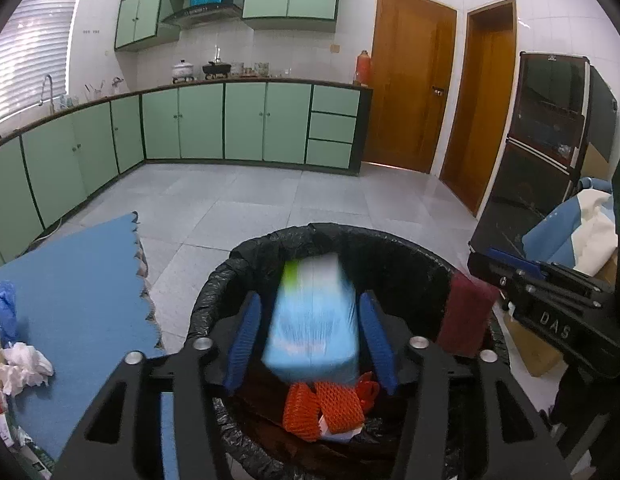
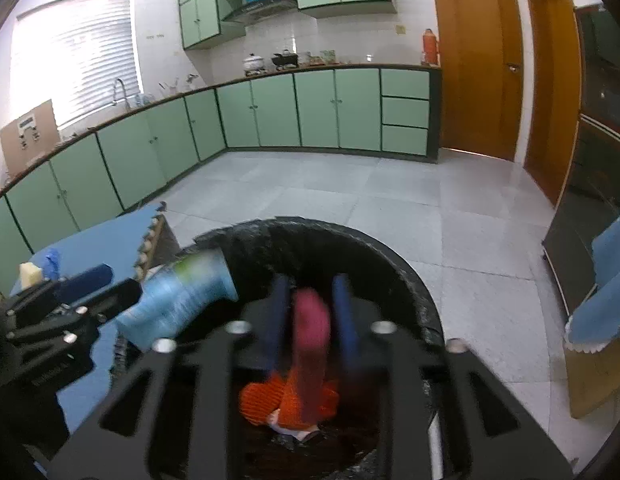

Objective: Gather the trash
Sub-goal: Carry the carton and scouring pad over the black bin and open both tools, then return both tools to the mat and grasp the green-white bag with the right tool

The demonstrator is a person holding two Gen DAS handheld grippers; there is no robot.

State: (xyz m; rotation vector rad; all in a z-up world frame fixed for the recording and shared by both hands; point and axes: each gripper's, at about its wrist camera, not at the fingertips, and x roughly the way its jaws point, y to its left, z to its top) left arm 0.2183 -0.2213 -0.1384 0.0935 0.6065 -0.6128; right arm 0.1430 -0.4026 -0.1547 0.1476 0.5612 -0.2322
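Observation:
A bin with a black liner point(image 1: 402, 252) point(image 2: 406, 276) stands on the floor below both grippers. My left gripper point(image 1: 310, 336) is open over it; a blurred light-blue packet point(image 1: 314, 328) point(image 2: 178, 300) sits between its blue pads with a gap on each side. My right gripper point(image 2: 310, 320) is over the bin too; a blurred dark-red cloth point(image 2: 310, 332) point(image 1: 464, 312) hangs between its pads. Orange foam netting point(image 1: 322, 408) point(image 2: 286, 400) lies inside the bin.
A blue foam mat point(image 1: 78, 276) on the left carries crumpled white tissue point(image 1: 24, 364), a blue glove point(image 1: 4, 312) and other scraps. Green cabinets point(image 1: 246, 124) line the far walls. A dark cabinet point(image 1: 546, 152) and a cardboard box stand on the right.

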